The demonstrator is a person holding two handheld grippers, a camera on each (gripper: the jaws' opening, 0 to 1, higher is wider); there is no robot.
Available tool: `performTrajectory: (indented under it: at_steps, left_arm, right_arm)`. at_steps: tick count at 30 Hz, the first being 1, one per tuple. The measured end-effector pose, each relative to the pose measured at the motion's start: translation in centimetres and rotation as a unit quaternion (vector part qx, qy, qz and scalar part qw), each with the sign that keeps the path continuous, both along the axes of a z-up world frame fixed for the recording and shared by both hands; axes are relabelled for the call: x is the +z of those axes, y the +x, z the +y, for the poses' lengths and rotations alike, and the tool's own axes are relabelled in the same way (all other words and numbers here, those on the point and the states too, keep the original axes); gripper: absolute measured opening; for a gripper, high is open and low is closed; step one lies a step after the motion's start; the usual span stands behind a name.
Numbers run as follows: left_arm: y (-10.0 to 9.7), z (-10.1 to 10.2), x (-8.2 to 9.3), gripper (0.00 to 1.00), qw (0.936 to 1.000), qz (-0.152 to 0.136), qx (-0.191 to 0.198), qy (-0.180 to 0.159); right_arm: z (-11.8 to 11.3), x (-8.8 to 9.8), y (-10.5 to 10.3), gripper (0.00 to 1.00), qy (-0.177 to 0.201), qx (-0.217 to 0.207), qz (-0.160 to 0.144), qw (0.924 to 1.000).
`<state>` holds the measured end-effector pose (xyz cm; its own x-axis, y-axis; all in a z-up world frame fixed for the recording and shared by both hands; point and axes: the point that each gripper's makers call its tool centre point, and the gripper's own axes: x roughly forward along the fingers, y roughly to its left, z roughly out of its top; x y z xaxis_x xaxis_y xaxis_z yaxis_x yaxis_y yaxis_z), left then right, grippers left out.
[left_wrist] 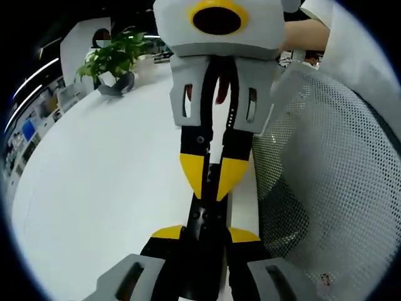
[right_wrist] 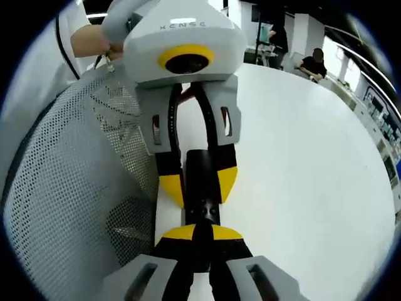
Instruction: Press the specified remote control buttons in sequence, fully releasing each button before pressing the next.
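Remote [right_wrist: 202, 169]: black, narrow, lying lengthwise between the two tools, which face each other over it, above the table's edge.

Left gripper [left_wrist: 207, 233]: jaws narrow, yellow tips closed onto the remote's two long sides. Firm hold, seen best from the right gripper view. A hand [right_wrist: 91, 41] grips this tool's body beyond the remote.

Right gripper [right_wrist: 202, 233]: jaws drawn nearly together, yellow tips at the remote's near end. Cannot tell whether they pinch it or just rest against it.

Containers: one pot [left_wrist: 119, 84], grey, far beyond the remote near the table's far rim, tipped a little in the left gripper view. It holds a leafy green plant [left_wrist: 113, 53]. Soil not visible.

Edges and room: the white table [left_wrist: 113, 188] has a curved outline. Its straight near edge runs just beside the remote. Hard against that edge stands a white mesh chair back [left_wrist: 326, 157], close to both tools on that side. On the other side of the remote the tabletop is bare white, open out to the curved rim.

Well past the remote, beyond the table's far side, seated people [right_wrist: 313, 63] and shelving; details too small to read.
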<state>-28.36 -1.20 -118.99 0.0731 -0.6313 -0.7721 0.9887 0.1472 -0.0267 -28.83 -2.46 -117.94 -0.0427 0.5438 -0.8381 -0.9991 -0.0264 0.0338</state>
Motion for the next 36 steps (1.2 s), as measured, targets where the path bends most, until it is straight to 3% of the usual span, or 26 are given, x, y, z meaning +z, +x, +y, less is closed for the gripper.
performTrajectory:
  at_steps: [5, 17, 25, 27, 30, 36]
  left_arm:
    - [-0.05, 0.01, -0.02, 0.25, 1.0000, -0.001, -0.001, 0.002]
    - [-0.07, -0.05, -0.06, 0.25, 1.0000, -0.002, 0.000, 0.003]
    - [0.00, -0.06, -0.04, 0.25, 1.0000, -0.002, -0.003, 0.002]
    - [0.00, -0.07, -0.01, 0.25, 1.0000, -0.002, -0.004, 0.001]
    - [0.01, -0.06, -0.02, 0.25, 1.0000, -0.002, -0.006, 0.002]
    - [-0.03, -0.08, -0.03, 0.25, 1.0000, -0.002, -0.006, 0.003]
  right_arm:
    - [0.03, -0.09, -0.01, 0.04, -0.023, 0.029, -0.031, 0.9988]
    - [0.12, -0.36, -0.08, 0.05, -0.070, 0.067, -0.028, 0.9949]
    - [-0.07, -0.25, 0.08, 0.05, -0.037, 0.035, -0.013, 0.9986]
    - [-0.02, -0.21, 0.21, 0.05, -0.031, 0.006, -0.003, 0.9995]
    - [-0.11, -0.18, 0.13, 0.05, -0.024, 0.006, -0.007, 0.9997]
    - [-0.82, -0.20, 0.06, 0.07, -0.034, -0.006, -0.010, 0.9993]
